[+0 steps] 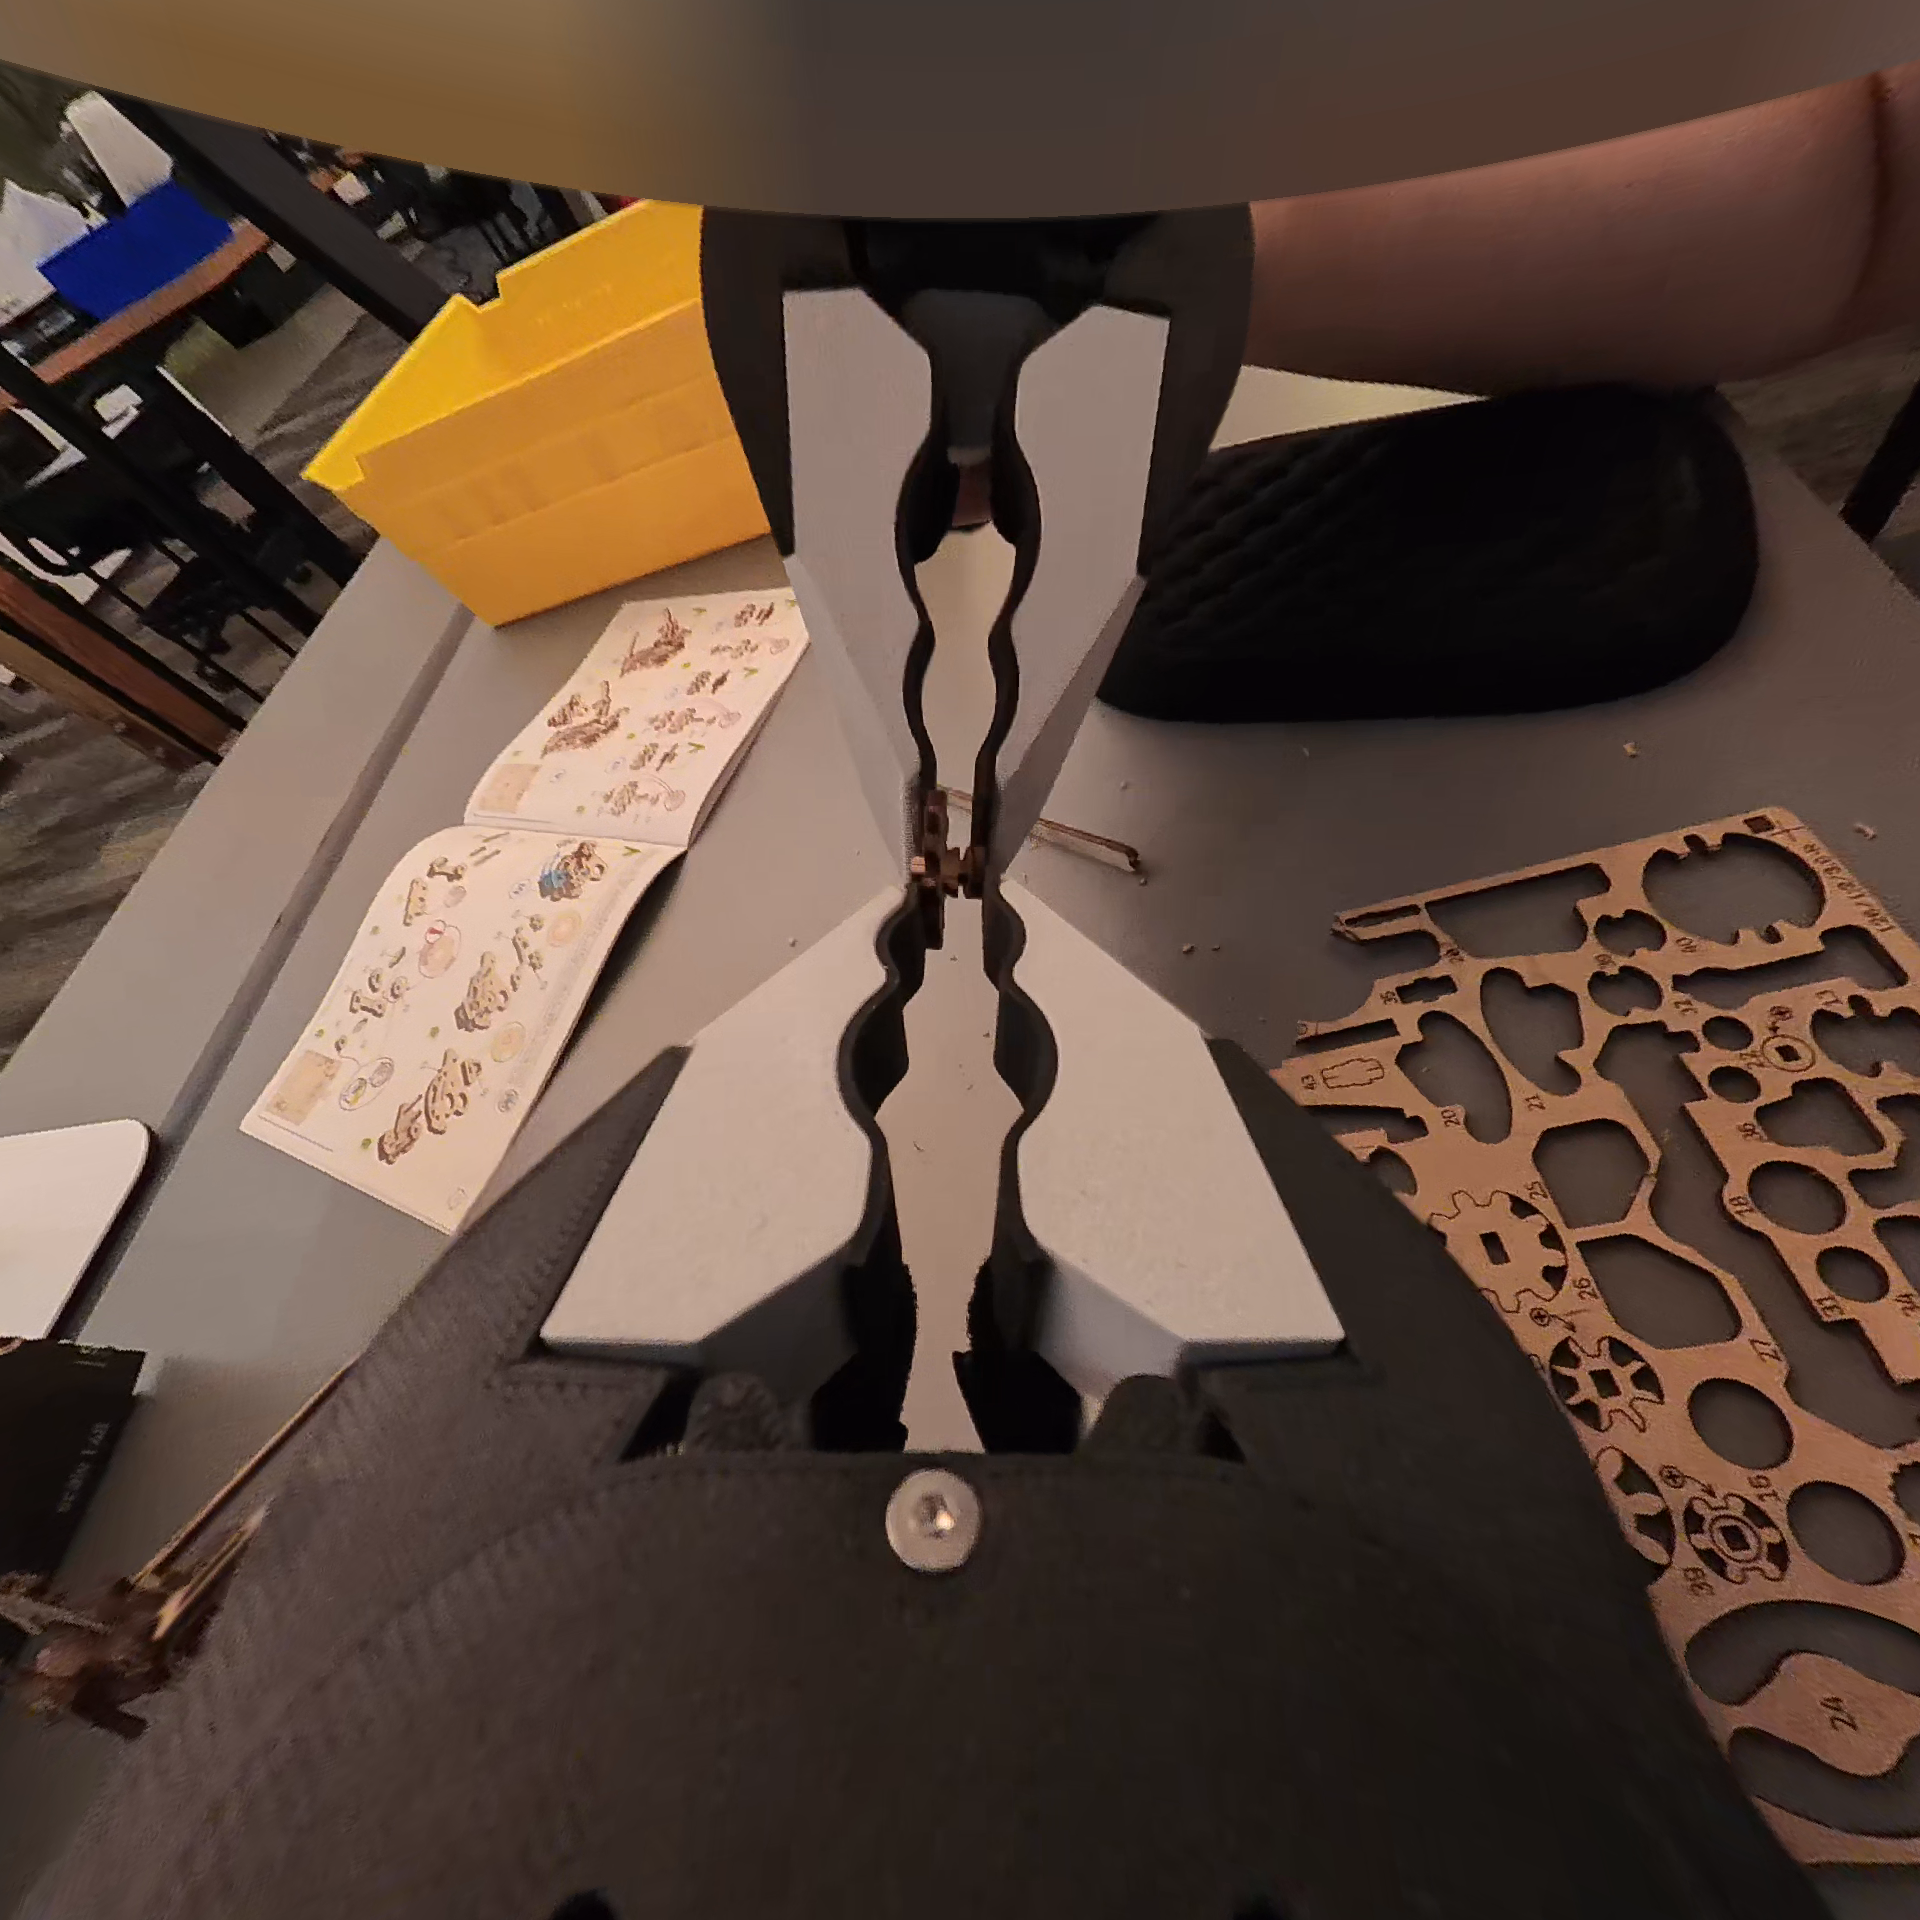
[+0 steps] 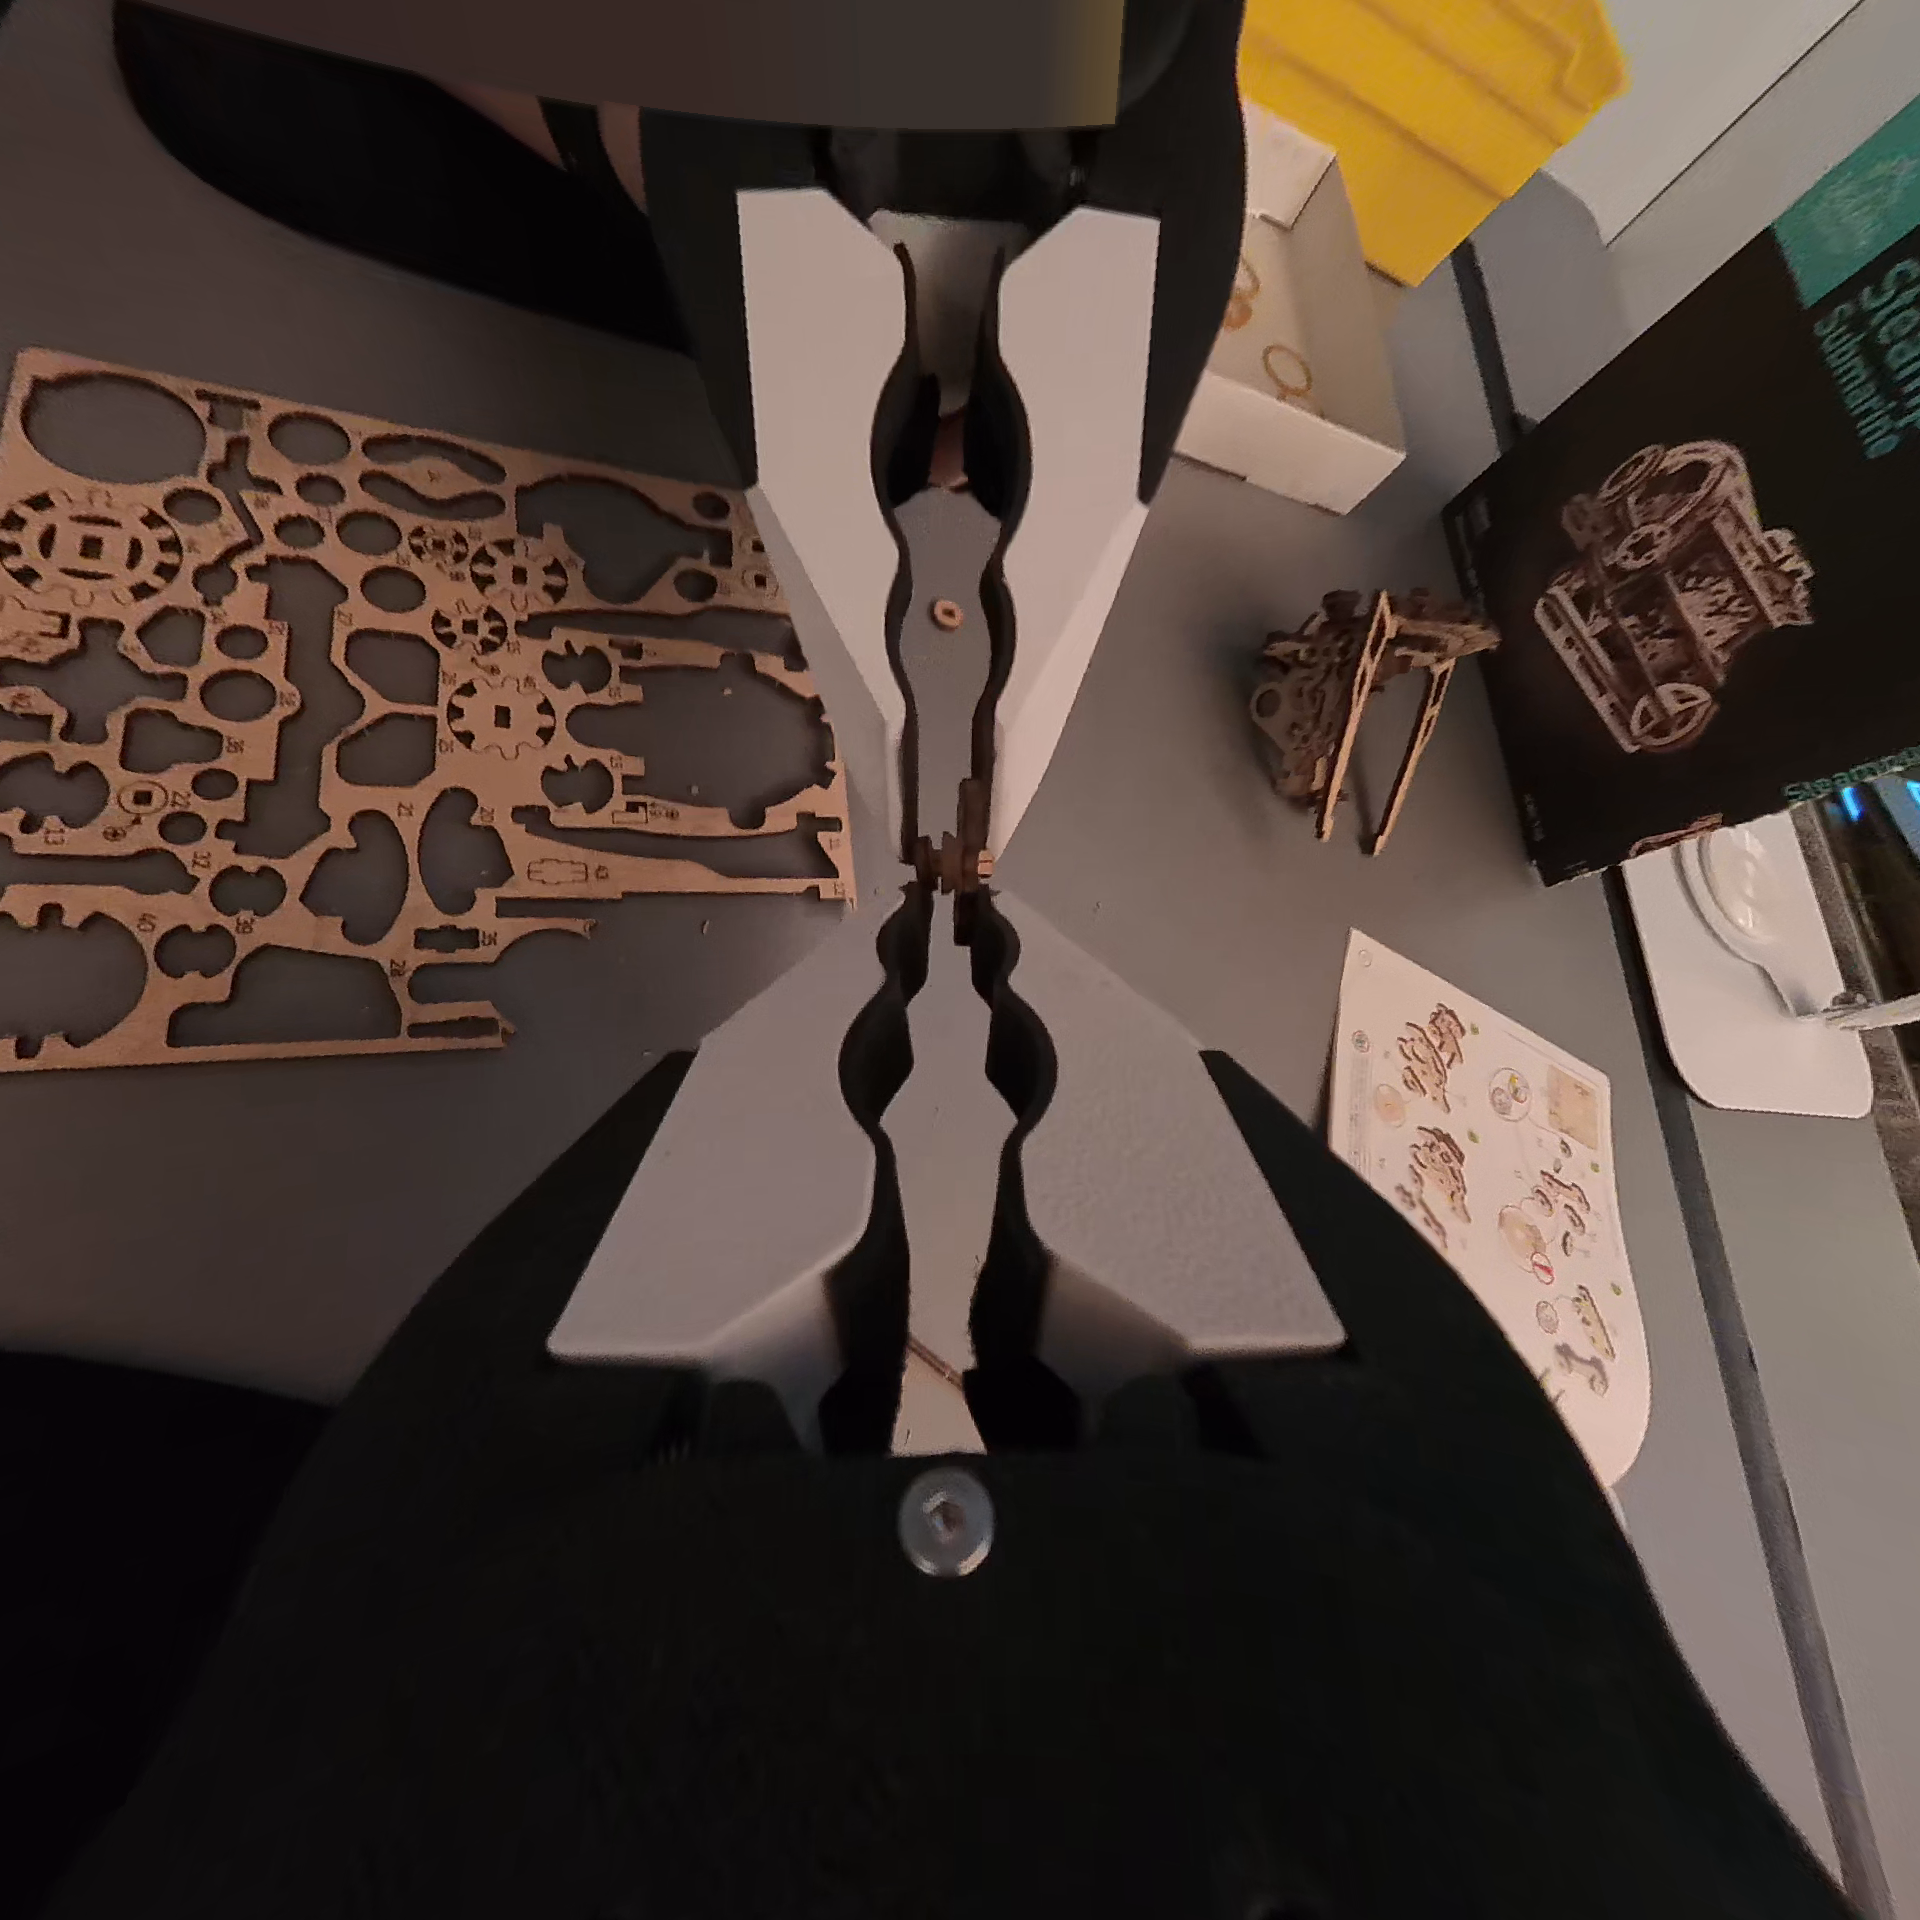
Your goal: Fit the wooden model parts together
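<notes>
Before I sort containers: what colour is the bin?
Yellow; the bin shows best in the left wrist view.

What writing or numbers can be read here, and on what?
I do not copy writing out; here is what bears it.
Pale laser-cut wooden sheet: small engraved part numbers.
Black cardboard box: teal lettering, blurred.
Open white instruction booklet: print too small to read.
Small wooden part in the left gripper and right gripper: none visible.

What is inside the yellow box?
The yellow box shows only its outer walls in both views. Its inside is hidden by those walls, so what it holds cannot be seen.
</notes>
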A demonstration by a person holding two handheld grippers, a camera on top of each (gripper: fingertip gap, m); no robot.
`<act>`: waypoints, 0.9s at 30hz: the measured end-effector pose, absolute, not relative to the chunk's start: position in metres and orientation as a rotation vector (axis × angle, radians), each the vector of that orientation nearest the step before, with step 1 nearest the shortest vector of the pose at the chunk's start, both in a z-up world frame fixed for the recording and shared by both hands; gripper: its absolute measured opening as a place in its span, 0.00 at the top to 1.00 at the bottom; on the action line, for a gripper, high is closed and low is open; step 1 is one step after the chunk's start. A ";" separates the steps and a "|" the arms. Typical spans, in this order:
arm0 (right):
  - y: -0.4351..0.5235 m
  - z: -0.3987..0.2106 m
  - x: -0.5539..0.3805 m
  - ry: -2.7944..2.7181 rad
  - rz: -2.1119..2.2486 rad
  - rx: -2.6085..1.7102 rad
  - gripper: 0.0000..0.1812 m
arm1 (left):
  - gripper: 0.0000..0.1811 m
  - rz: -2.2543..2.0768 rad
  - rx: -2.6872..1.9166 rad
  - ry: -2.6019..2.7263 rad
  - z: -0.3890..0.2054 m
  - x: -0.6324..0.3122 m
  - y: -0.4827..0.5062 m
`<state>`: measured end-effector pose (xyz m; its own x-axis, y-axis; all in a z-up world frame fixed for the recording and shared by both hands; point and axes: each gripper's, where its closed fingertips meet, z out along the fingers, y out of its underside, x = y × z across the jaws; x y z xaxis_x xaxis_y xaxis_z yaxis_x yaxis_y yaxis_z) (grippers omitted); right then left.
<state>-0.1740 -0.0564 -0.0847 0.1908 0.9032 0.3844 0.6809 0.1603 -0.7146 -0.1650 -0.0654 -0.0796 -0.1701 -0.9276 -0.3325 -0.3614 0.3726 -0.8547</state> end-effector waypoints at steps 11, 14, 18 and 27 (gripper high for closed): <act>-0.052 -0.102 -0.173 -1.513 0.445 -1.693 0.91 | 0.95 -0.855 -1.294 1.729 -0.096 -0.162 -0.058; -0.054 -0.104 -0.172 -1.528 0.445 -1.699 0.90 | 0.95 -0.854 -1.313 1.744 -0.098 -0.161 -0.059; -0.050 -0.100 -0.172 -1.498 0.442 -1.678 0.92 | 0.95 -0.825 -1.309 1.755 -0.098 -0.162 -0.059; -0.048 -0.104 -0.171 -1.487 0.486 -1.667 0.95 | 0.95 -0.777 -1.316 1.747 -0.101 -0.161 -0.055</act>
